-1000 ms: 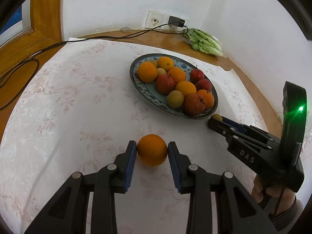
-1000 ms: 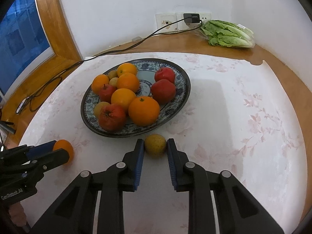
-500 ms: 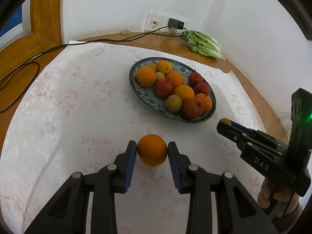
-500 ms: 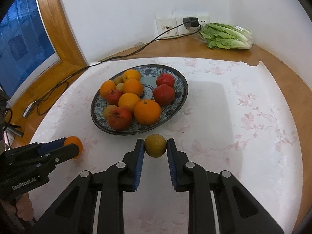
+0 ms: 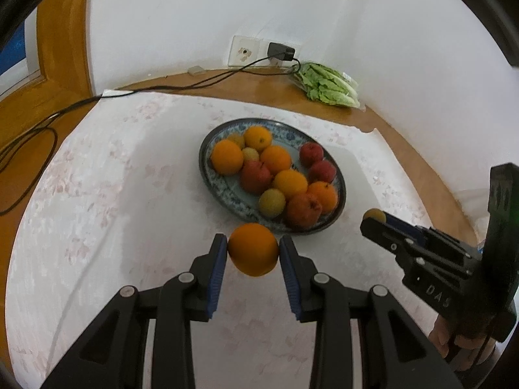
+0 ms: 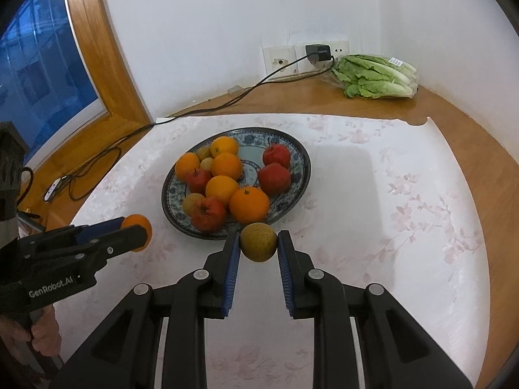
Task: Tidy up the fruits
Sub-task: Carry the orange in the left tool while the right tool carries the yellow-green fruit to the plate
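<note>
My left gripper (image 5: pixel 253 250) is shut on an orange (image 5: pixel 253 248) and holds it in the air above the cloth, just short of the plate's near rim. My right gripper (image 6: pixel 258 242) is shut on a yellow-brown pear (image 6: pixel 258 241), also lifted, at the plate's near edge. The blue patterned plate (image 5: pixel 216 187) holds several oranges, red apples and pears. The orange also shows in the right wrist view (image 6: pixel 138 228), and the pear in the left wrist view (image 5: pixel 374 215).
A white floral cloth (image 6: pixel 389 201) covers the round wooden table. A bag of lettuce (image 6: pixel 378 76) lies at the back by the wall sockets (image 6: pixel 305 56). A black cable (image 6: pixel 207 107) runs from the charger across the back to the left. A window frame stands at the left.
Both grippers have risen and drawn back from the table, lifting the orange and the pear off the cloth. The plate looks smaller and farther away.
</note>
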`<state>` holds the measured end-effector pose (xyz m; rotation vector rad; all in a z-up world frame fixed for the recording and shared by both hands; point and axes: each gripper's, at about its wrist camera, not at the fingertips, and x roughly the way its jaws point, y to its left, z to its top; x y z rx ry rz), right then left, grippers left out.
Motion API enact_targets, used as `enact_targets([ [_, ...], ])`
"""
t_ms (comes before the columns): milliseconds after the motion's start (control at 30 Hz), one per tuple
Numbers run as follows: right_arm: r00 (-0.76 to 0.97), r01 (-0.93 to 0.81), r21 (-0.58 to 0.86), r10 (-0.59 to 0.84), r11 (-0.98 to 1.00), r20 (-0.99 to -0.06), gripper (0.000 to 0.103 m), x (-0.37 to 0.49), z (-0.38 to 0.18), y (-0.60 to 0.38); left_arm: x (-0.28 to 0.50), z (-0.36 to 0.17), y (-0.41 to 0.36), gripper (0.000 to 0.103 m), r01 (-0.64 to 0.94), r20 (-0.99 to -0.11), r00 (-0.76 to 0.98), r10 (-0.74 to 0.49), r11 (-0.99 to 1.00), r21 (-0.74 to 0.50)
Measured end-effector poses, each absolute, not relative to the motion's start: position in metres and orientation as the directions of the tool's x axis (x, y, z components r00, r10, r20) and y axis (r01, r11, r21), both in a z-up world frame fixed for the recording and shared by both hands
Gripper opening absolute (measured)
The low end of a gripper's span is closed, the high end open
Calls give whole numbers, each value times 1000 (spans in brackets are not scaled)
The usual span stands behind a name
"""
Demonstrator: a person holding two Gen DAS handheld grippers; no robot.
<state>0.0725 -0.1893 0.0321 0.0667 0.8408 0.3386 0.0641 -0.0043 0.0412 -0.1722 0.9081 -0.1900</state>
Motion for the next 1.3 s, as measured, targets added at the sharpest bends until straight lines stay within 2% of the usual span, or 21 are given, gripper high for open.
enact_targets([
  [700,619,-268,235,354,934,-701,25,105,35,-186,114,29,-2,35,77,-764,600,-238,967,-241],
  [1300,612,-304,180,337,935,-716,25,136,23,-157,124,22,-1,35,98,-753,614,-239,969,-228],
])
